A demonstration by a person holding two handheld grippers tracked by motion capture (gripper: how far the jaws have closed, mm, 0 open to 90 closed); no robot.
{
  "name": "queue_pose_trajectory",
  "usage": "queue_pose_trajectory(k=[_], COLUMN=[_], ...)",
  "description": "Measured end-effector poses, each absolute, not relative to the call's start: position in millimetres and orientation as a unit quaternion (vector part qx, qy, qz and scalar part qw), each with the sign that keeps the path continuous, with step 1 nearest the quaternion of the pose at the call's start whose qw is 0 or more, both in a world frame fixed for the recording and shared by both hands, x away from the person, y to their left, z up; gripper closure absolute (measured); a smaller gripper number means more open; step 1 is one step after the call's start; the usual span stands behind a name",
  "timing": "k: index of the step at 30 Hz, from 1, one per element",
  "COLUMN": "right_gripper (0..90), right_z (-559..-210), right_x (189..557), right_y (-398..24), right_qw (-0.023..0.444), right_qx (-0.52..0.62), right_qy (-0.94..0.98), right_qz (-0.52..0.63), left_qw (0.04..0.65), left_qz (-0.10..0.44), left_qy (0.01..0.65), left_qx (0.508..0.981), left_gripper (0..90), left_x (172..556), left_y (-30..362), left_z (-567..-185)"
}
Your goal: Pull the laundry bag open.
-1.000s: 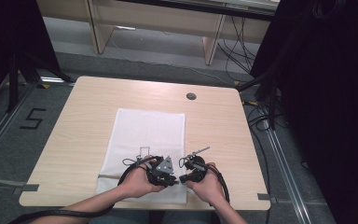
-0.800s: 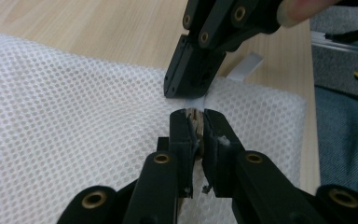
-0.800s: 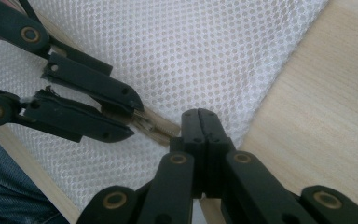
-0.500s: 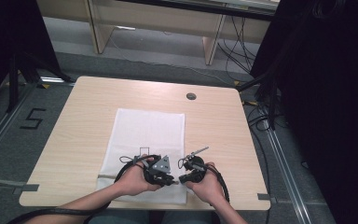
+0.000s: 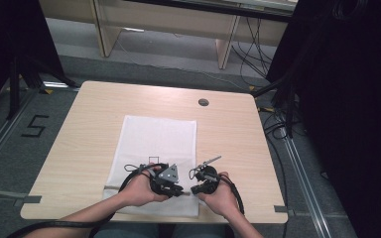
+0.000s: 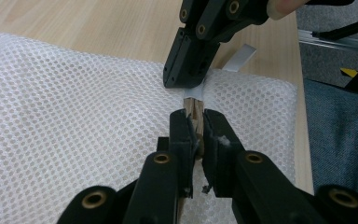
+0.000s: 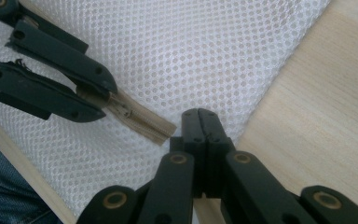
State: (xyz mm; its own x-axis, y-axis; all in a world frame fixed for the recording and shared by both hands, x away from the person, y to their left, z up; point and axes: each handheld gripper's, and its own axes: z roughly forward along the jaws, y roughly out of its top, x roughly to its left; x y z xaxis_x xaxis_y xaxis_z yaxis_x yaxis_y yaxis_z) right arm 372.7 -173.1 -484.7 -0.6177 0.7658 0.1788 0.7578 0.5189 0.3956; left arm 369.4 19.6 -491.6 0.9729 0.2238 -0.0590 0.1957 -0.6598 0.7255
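A white mesh bag (image 5: 154, 136) lies flat on the wooden table (image 5: 79, 129); its beige zipper (image 7: 142, 122) runs along the near edge. My left gripper (image 6: 195, 122) is shut on the zipper, with the beige tape pinched between its pads. My right gripper (image 7: 205, 125) is shut, its tips pressed together on the bag's edge just past the zipper's end. From the left gripper view the right gripper (image 6: 189, 81) comes down onto a white tab at that end. In the high view the left gripper (image 5: 180, 192) and the right gripper (image 5: 194, 190) nearly meet at the bag's near right corner.
A round cable hole (image 5: 203, 102) sits in the table's far right part. Bare wood lies on both sides of the bag. The table's near edge is close under the person's hands. A desk frame and cables stand beyond the far edge.
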Motion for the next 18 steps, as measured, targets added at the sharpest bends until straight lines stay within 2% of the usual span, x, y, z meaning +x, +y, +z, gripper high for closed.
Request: queue_pose_trajectory(k=[18], right_gripper=[90.0], right_z=[-483], right_x=[370], right_y=[-170], right_qw=[0.015], right_qx=[0.442], right_qy=[0.873], right_qz=[0.205], left_qw=[0.395], left_qz=[0.017], left_qy=[0.116], left_qx=[0.911], left_gripper=[82.1], left_x=[368], left_y=[29], left_z=[-484])
